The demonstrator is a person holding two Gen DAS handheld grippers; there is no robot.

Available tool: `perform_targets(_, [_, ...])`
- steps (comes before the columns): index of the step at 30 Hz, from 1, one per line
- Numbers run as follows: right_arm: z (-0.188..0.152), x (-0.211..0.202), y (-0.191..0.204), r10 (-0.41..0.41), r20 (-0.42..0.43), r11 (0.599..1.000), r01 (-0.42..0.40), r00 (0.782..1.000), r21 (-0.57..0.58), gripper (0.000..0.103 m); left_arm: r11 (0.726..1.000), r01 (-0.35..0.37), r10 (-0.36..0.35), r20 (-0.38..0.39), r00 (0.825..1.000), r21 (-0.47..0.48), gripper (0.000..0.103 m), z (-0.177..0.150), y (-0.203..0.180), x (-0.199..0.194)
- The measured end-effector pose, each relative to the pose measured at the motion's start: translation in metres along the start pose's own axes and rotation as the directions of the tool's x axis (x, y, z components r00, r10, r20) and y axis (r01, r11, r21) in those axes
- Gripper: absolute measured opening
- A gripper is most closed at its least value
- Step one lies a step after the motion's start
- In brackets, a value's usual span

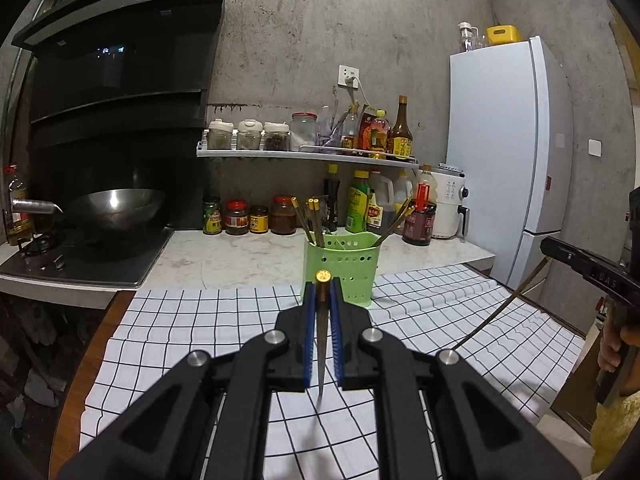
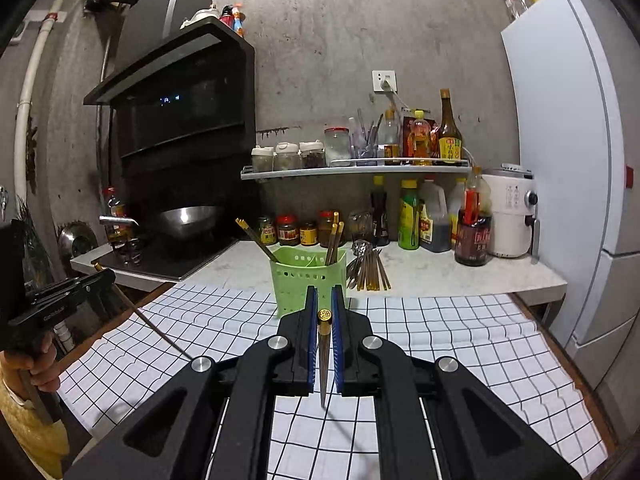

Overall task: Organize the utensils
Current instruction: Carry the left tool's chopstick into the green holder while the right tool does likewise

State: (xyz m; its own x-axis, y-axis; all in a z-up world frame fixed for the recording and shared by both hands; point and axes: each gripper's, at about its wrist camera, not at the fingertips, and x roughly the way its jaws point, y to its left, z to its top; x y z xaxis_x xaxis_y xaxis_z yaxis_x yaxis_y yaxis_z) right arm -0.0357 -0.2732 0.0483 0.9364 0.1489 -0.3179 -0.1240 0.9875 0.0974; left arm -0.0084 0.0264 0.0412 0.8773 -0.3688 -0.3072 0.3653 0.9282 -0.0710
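A green perforated utensil holder [image 1: 342, 267] stands on the checkered cloth with several gold-tipped chopsticks [image 1: 313, 220] leaning in it; it also shows in the right wrist view [image 2: 307, 280]. My left gripper [image 1: 323, 288] is shut on a dark chopstick [image 1: 322, 320] with a gold end, held above the cloth just in front of the holder. My right gripper [image 2: 324, 300] is shut on another such chopstick [image 2: 324, 356], also just in front of the holder. Each gripper shows in the other's view, the right one [image 1: 588, 268] and the left one [image 2: 60, 300].
A pile of spoons and chopsticks [image 2: 366, 266] lies on the marble counter behind the holder. Sauce jars [image 1: 240, 216] and bottles [image 2: 408, 216] line the wall under a shelf [image 1: 304, 154]. A wok [image 1: 116, 204] sits on the stove at left. A white fridge [image 1: 504, 152] stands at right.
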Motion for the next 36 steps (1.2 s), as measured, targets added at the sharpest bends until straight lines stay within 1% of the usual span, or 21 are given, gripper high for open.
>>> perform_targets(7, [0.009,0.011,0.003,-0.009,-0.005,1.0,0.009,1.0,-0.024,0.007,1.0,0.017,-0.017,-0.008,1.0,0.017,0.007,0.005,-0.001,0.005])
perform_targets(14, [0.023,0.035,0.0,0.024,-0.035,1.0,-0.024,0.999,-0.018,0.007,0.999,0.038,-0.038,-0.036,0.999,0.013,0.007,0.013,0.001,0.02])
perform_targets(18, [0.03,0.05,0.003,0.024,-0.049,0.999,-0.026,0.998,-0.031,0.007,0.999,0.039,-0.038,-0.032,0.999,0.025,0.007,0.02,-0.002,0.024])
perform_targets(21, [0.028,0.06,0.003,0.027,-0.065,0.999,-0.029,0.998,-0.033,0.008,0.999,0.045,-0.044,-0.034,0.998,0.024,0.007,0.023,-0.003,0.028])
perform_targets(24, [0.018,0.072,0.003,0.025,-0.102,0.999,-0.028,0.995,-0.028,0.008,0.999,0.042,-0.041,-0.04,0.998,0.023,0.007,0.021,-0.004,0.033])
perform_targets(26, [0.01,0.079,0.003,0.022,-0.129,0.999,-0.026,0.991,-0.028,0.007,0.999,0.04,-0.039,-0.064,0.997,0.023,0.007,0.016,-0.006,0.04])
perform_targets(28, [-0.001,0.086,0.004,0.017,-0.161,0.999,-0.023,0.987,-0.034,0.007,0.999,0.04,-0.037,-0.107,0.994,0.026,0.007,0.008,-0.009,0.05])
perform_targets(30, [-0.008,0.087,0.005,0.002,-0.165,0.999,-0.011,0.986,-0.05,0.007,0.999,0.034,-0.029,-0.162,0.986,0.031,0.007,-0.004,-0.012,0.06])
perform_targets(32, [-0.01,0.084,0.006,-0.003,-0.158,0.999,-0.006,0.987,-0.053,0.007,0.999,0.029,-0.022,-0.196,0.98,0.035,0.007,-0.013,-0.014,0.066])
perform_targets(34, [-0.01,0.082,0.007,-0.007,-0.156,0.998,-0.002,0.988,-0.056,0.007,0.999,0.022,-0.014,-0.206,0.978,0.035,0.007,-0.018,-0.014,0.067])
perform_targets(36, [-0.012,0.079,0.008,-0.013,-0.151,0.998,0.003,0.988,-0.061,0.007,0.999,0.012,-0.005,-0.199,0.98,0.031,0.006,-0.021,-0.013,0.065])
